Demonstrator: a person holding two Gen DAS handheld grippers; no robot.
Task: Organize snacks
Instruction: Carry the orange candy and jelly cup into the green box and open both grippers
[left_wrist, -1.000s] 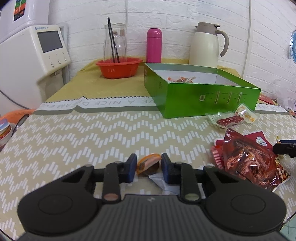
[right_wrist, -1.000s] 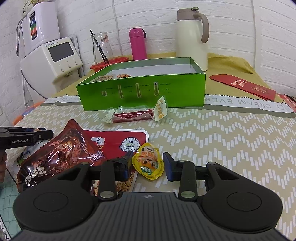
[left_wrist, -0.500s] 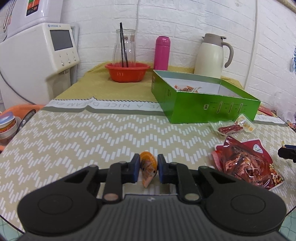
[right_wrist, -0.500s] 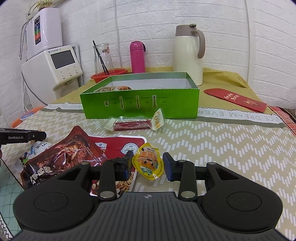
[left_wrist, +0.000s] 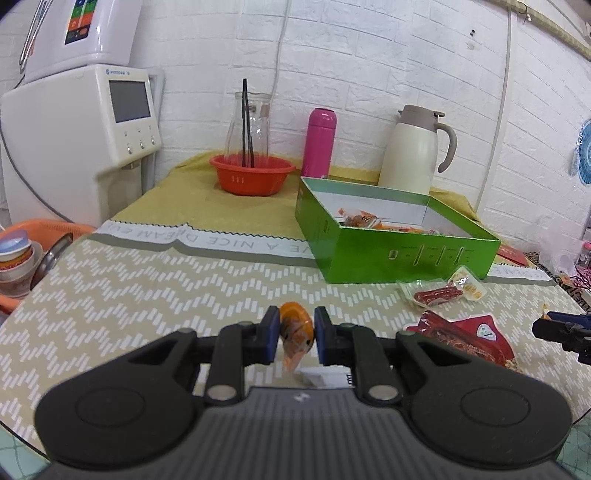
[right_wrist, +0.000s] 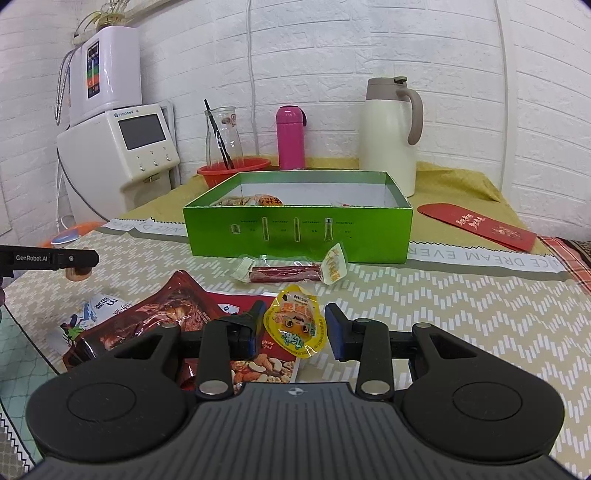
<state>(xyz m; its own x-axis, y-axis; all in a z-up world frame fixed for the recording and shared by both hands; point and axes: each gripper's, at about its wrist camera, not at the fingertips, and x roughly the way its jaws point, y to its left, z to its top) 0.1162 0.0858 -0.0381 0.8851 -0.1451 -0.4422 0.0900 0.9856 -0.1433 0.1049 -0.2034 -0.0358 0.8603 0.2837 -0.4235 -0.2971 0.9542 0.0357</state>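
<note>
Centrally, a green box (right_wrist: 297, 230) is sitting open on the table (right_wrist: 461, 314), holding a few wrapped snacks (right_wrist: 245, 201) bunched at its left end; the left wrist view is showing the same orange-wrapped pieces (left_wrist: 360, 219) against the near wall. Behind the box, a red basin (left_wrist: 252, 174) is holding a glass jar (left_wrist: 249, 127) with dark sticks standing in it. A pink flask (right_wrist: 291, 137) and a cream jug (right_wrist: 389, 134) are standing upright by the brick wall.

Left gripper (left_wrist: 295, 334): its blue pads are clamping an orange snack (left_wrist: 295, 330), which is hanging between them off the cloth, wrapper tail pointing down. The gripper is pointing level across the table, with the box ahead and to the right.

Right gripper (right_wrist: 291, 328): jaws are standing apart, straddling a yellow snack (right_wrist: 295, 325). The left pad looks to be touching the packet's edge; the right pad is standing just clear. Whether the packet is resting on the cloth or being lifted, I cannot tell. The gripper is aiming straight at the box's long side.

Loose on the cloth: a sausage pack (right_wrist: 288, 273) is lying just before the box, and a dark red bag (right_wrist: 147, 321) is overlapping a nut pack (right_wrist: 264, 369) left of the right gripper. A red envelope (right_wrist: 476, 225) is lying to the right of the box.
</note>
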